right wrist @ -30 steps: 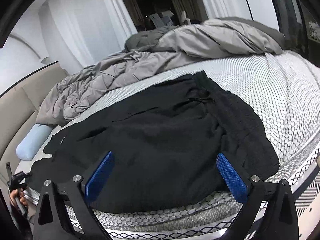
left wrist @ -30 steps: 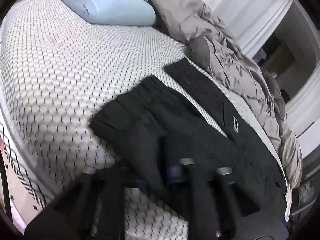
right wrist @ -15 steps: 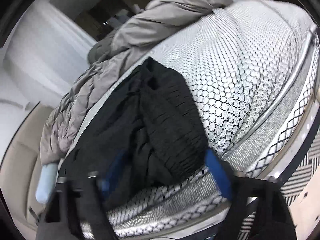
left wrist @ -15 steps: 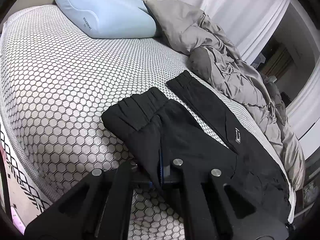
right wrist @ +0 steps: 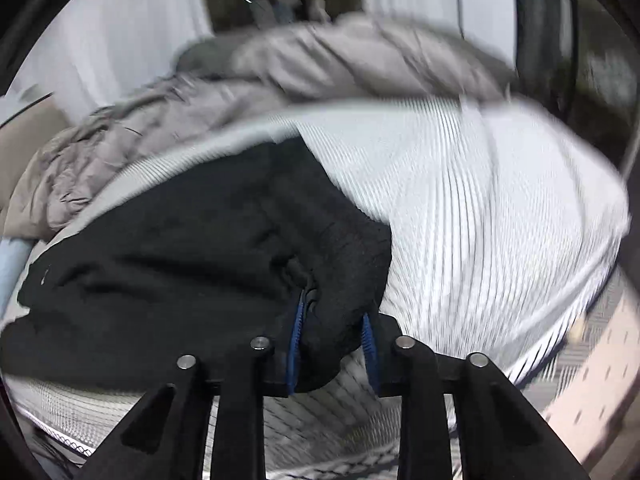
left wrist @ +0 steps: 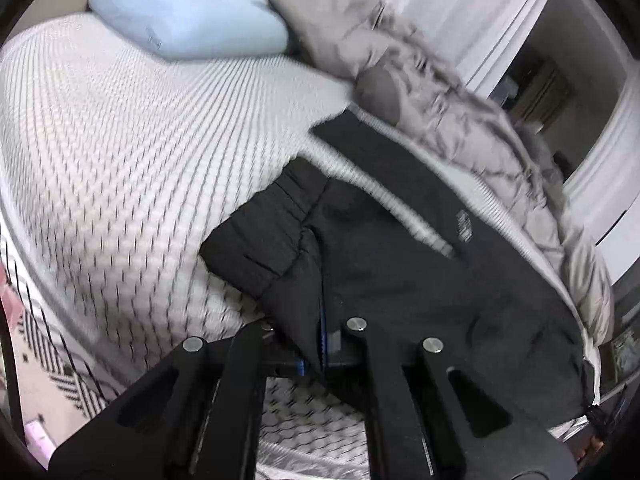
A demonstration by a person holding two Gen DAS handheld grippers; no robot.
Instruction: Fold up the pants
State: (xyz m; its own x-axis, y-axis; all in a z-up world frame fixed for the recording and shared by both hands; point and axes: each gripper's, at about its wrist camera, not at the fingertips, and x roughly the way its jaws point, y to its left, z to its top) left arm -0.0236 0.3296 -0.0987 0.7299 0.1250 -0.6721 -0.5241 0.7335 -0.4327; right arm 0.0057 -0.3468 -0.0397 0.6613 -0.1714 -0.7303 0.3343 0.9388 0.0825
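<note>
Black pants [left wrist: 420,264] lie across a white honeycomb-patterned mattress [left wrist: 120,152]. My left gripper [left wrist: 316,340] is shut on a fold of one leg just behind its ribbed cuff [left wrist: 260,236]. In the right wrist view the same pants [right wrist: 180,272] spread away to the left. My right gripper [right wrist: 332,344] is at their near right corner. Its jaws are closing, and a bunch of waist fabric fills the gap between the blue pads [right wrist: 295,340]. Both views are blurred by motion.
A crumpled grey duvet [left wrist: 440,92] runs along the far side of the pants, also visible as the duvet [right wrist: 280,68]. A light blue pillow [left wrist: 188,20] lies at the head of the bed. The mattress edge and a patterned rug [left wrist: 52,344] sit close below the grippers.
The right gripper went from wide open above the pants to nearly shut around the bunched waist corner. The left gripper kept its hold on the leg and shifted a little.
</note>
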